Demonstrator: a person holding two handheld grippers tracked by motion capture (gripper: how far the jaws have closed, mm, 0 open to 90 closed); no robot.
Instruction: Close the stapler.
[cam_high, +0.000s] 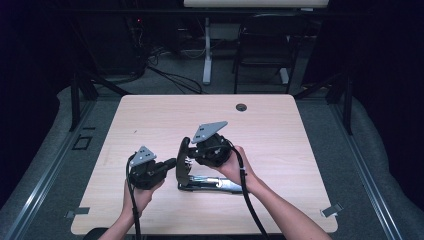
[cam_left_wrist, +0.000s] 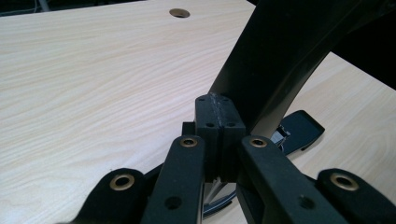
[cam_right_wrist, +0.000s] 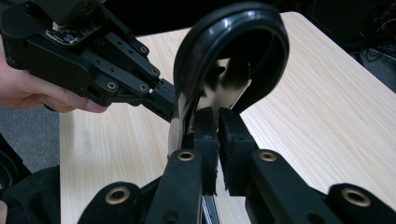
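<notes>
Right gripper (cam_right_wrist: 217, 122) pinches the raised black curved handle of the long metal stapler (cam_high: 186, 159), which lies on the pale wooden table (cam_high: 280, 130) near its front-centre. Left gripper (cam_left_wrist: 216, 109) (jaws pressed together) touches that handle, apparently gripping nothing.

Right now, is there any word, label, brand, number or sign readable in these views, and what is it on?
None can be read.
The circuit board on the left tool carries markings too small to read.
The stapler and table show no text.
</notes>
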